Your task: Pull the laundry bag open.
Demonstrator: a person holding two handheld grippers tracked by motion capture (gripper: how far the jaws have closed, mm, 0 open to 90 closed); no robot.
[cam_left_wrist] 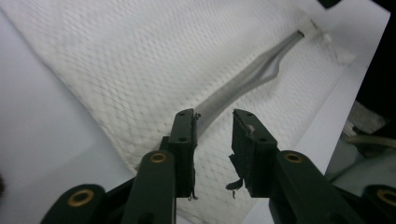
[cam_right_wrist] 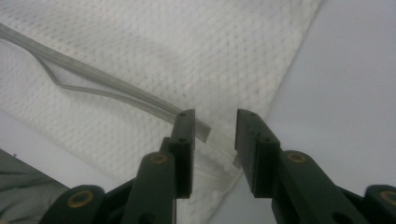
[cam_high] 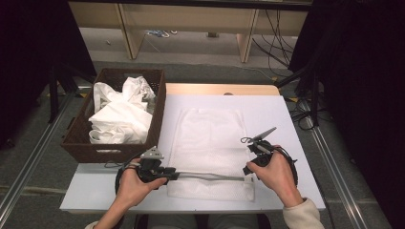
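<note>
— Item entered: white mesh bag (cam_high: 208, 150), laid flat on the white table (cam_high: 286, 119), right of the wicker basket (cam_high: 81, 143) in which white cloths (cam_high: 119, 114) were heaped.

— Position against the tongs?

— Its near zipper edge (cam_high: 210, 176) was spanned: left gripper (cam_high: 173, 174) at the near-left end, right gripper (cam_high: 247, 168) at the near-right end.

— Jaws?

— Both pairs were recorded apart, nothing clamped; the zipper strip (cam_left_wrist: 243, 84) was seen just beyond the left pair.

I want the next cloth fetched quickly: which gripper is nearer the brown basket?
Left. The left gripper sits just below the basket, at the mesh bag's near left end; the right gripper is across the bag.
</note>
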